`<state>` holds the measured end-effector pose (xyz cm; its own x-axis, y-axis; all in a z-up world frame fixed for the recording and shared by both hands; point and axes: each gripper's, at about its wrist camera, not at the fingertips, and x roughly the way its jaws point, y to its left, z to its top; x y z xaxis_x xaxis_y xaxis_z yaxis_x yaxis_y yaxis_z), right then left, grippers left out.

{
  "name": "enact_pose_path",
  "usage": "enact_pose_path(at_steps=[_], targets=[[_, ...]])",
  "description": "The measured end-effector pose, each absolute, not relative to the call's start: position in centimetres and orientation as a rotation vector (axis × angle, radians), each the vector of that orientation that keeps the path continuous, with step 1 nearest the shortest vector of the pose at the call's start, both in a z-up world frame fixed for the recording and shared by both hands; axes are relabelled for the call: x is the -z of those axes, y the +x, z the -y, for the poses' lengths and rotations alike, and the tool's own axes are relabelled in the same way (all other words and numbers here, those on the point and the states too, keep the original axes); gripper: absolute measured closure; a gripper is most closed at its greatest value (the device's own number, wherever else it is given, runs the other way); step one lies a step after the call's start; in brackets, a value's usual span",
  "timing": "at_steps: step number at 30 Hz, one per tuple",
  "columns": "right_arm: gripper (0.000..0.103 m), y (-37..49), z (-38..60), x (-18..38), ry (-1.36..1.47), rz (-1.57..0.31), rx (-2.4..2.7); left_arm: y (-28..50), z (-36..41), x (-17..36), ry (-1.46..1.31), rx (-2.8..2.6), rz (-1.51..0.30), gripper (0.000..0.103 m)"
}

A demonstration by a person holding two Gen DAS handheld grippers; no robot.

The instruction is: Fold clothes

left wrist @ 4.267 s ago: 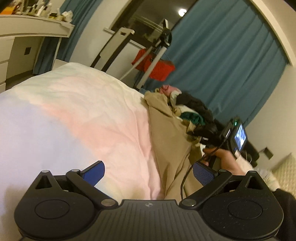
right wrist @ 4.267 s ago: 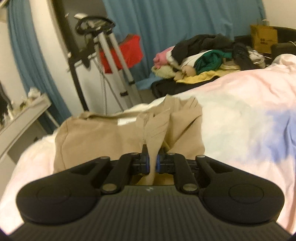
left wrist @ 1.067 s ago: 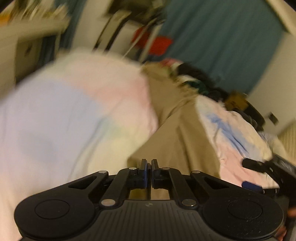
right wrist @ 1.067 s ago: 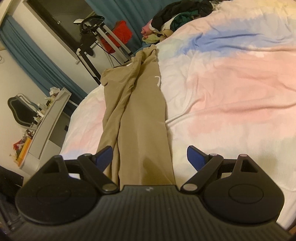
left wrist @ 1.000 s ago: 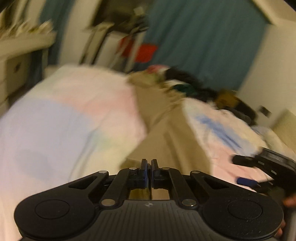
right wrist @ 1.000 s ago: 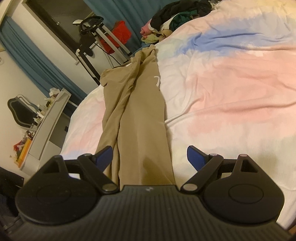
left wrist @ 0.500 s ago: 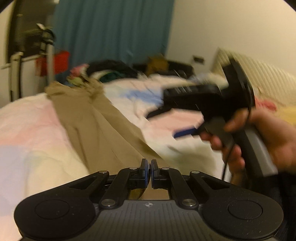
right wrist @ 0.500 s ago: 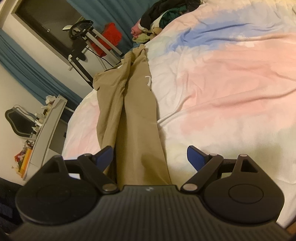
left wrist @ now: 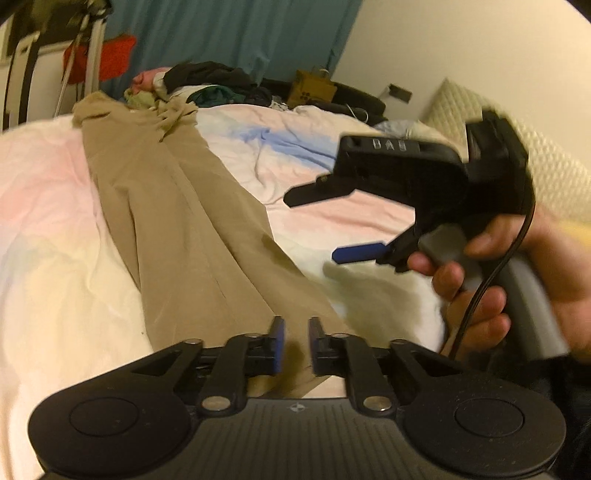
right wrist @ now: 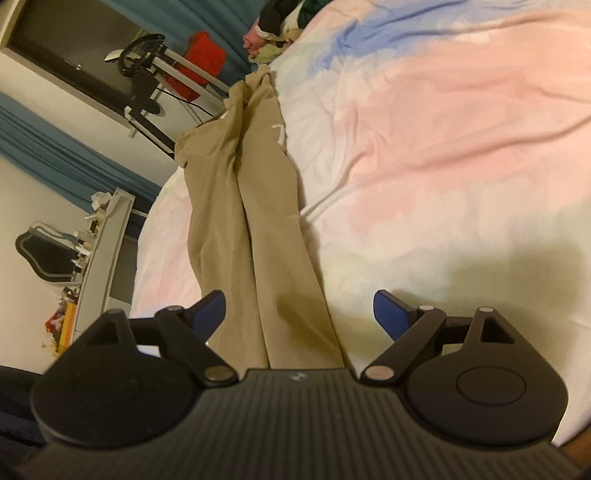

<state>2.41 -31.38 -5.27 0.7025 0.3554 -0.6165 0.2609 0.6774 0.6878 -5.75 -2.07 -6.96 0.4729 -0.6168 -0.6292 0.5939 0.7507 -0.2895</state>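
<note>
Tan trousers (left wrist: pixel 192 229) lie stretched lengthwise on the pastel bedspread (left wrist: pixel 48 221), legs side by side, waist at the far end. My left gripper (left wrist: pixel 294 345) is over the near cuff end with its jaws a small gap apart and nothing pinched between them. My right gripper (right wrist: pixel 299 308) is wide open above the near part of the trouser legs (right wrist: pixel 258 236). In the left wrist view the right gripper (left wrist: pixel 332 225) hovers open at the right, held by a hand.
A heap of other clothes (left wrist: pixel 199 85) lies at the far end of the bed. A red item on a metal stand (left wrist: pixel 99 62) and blue curtains (left wrist: pixel 221 33) stand behind. A white dresser (right wrist: pixel 99 258) is left of the bed. A cream headboard (left wrist: pixel 517 140) is at right.
My left gripper has parted its jaws and let go of the trouser cuff, after swinging right. The right gripper stays open and has shifted slightly over the legs.
</note>
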Motion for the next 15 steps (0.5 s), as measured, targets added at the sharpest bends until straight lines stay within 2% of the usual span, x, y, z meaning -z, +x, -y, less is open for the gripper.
enact_pose_path(at_steps=[1,2,6,14,15], targets=[[0.015,2.4,31.4,5.3,0.850,-0.817,-0.061,-5.7,1.3,6.6,-0.066,0.724,-0.776,0.071],[0.015,2.4,31.3,5.3,0.850,-0.817,-0.061,-5.6,0.6,6.3,-0.100,0.706,-0.769,0.061],[0.015,2.0,31.5,5.6,0.855,-0.822,-0.062,-4.1,-2.5,6.1,-0.288,0.568,-0.787,0.048],[0.015,1.0,31.3,7.1,0.871,-0.889,-0.106,0.3,-4.4,9.6,-0.451,0.402,-0.996,0.049],[0.023,1.1,31.0,7.2,0.865,-0.903,-0.121,0.5,-4.0,9.7,-0.444,0.419,-1.004,0.053]])
